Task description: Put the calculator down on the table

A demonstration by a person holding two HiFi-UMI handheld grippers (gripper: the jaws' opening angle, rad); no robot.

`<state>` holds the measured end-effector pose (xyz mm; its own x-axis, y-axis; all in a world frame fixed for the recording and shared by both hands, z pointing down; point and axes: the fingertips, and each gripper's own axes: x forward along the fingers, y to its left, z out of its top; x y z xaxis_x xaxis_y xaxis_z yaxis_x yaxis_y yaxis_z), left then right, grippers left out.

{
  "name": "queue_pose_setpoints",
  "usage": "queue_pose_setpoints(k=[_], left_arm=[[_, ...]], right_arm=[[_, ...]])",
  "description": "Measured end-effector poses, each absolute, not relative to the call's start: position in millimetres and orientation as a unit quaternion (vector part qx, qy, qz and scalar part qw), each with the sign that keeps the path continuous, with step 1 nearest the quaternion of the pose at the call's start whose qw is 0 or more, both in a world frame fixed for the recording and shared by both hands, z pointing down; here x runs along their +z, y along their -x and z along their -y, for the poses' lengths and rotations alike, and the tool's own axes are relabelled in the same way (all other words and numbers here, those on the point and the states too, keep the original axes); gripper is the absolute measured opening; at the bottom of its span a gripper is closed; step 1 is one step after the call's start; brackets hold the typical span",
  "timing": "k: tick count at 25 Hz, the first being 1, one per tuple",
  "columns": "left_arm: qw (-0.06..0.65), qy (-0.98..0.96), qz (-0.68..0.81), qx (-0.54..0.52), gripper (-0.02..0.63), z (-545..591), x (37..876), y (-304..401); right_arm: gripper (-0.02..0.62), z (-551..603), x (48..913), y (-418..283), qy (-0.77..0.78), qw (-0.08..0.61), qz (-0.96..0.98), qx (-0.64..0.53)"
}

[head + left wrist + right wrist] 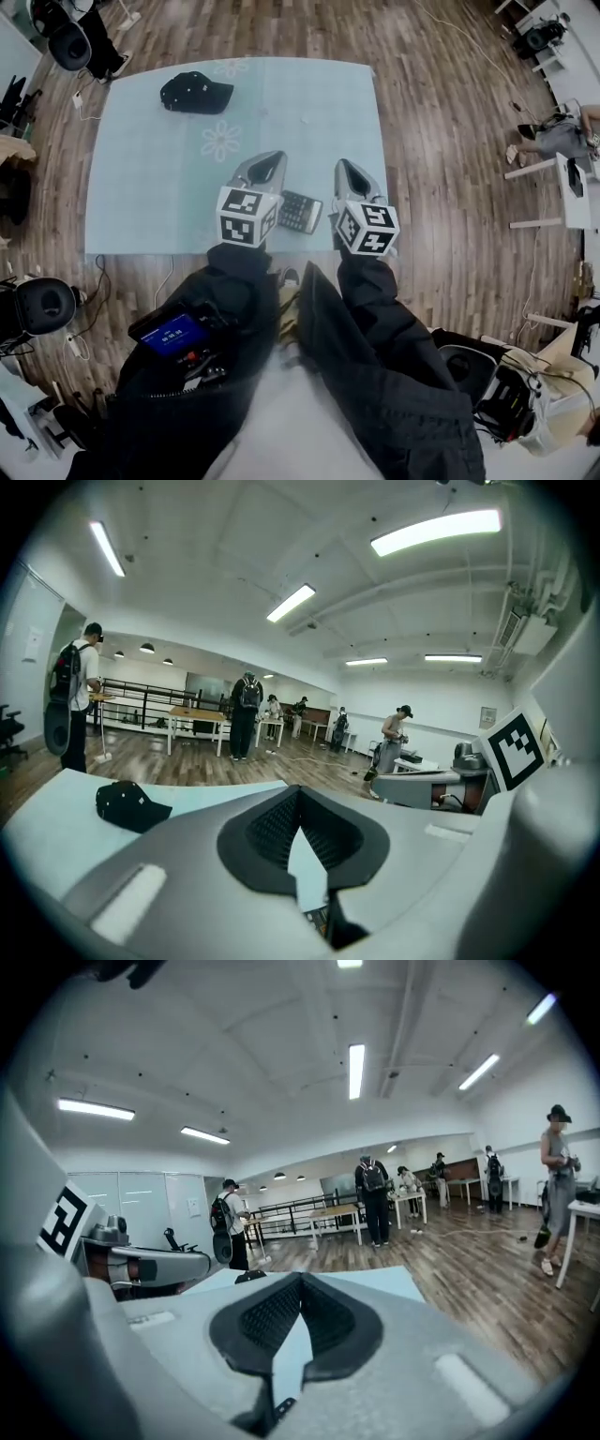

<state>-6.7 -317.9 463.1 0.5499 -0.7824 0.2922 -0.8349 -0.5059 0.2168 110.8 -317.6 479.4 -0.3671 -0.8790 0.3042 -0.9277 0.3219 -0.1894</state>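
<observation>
While both claws hang above the near part of the table (141, 178), the calculator (300, 211) lies flat on its pale cloth close to the near edge, between the left gripper (270, 159) and the right gripper (343, 165). Each gripper's jaws are pressed together at the tips, with nothing pinched between them. Far off to the left on the same table sits a black cap (195, 92), well apart from the calculator.
</observation>
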Motion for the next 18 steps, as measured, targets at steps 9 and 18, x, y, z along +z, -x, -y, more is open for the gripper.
queue_pose_setpoints(k=[9, 18], left_arm=[[0.107, -0.874, 0.473, 0.03, 0.0, 328.8, 394.4, 13.3], [0.041, -0.882, 0.47, -0.007, 0.0, 322.3, 331.3, 19.6]], right_arm=[[0.002, 323.4, 400.6, -99.9, -0.555, 0.049, 0.825, 0.092], [0.002, 315.3, 322.5, -83.6, -0.55, -0.001, 0.835, 0.014]])
